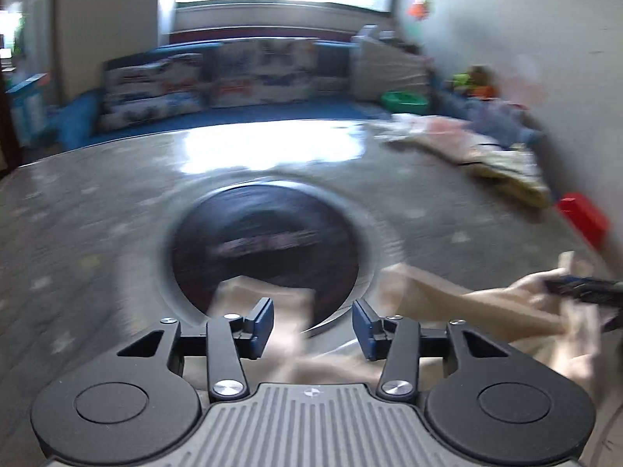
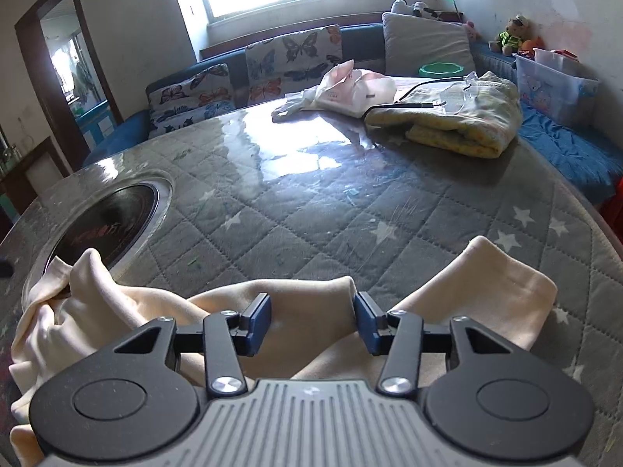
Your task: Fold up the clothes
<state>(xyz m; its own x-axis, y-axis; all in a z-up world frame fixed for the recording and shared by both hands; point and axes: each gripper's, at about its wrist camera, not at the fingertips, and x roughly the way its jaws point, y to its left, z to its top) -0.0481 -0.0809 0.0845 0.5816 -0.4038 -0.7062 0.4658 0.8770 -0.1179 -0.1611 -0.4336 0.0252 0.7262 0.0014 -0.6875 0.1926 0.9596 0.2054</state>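
Both the left gripper [image 1: 311,325] and right gripper [image 2: 313,321] stand half-open, gripping nothing, above the cream garment [image 2: 296,299].

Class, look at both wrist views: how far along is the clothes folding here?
Done: a yellow folded blanket-like cloth rests at the far side of the grey quilted star-print table. In hand: the cream soft garment lies crumpled beneath both open hand-held grippers, left and right; neither grips it. Left: flattening and folding it, plus the pink-white heap.
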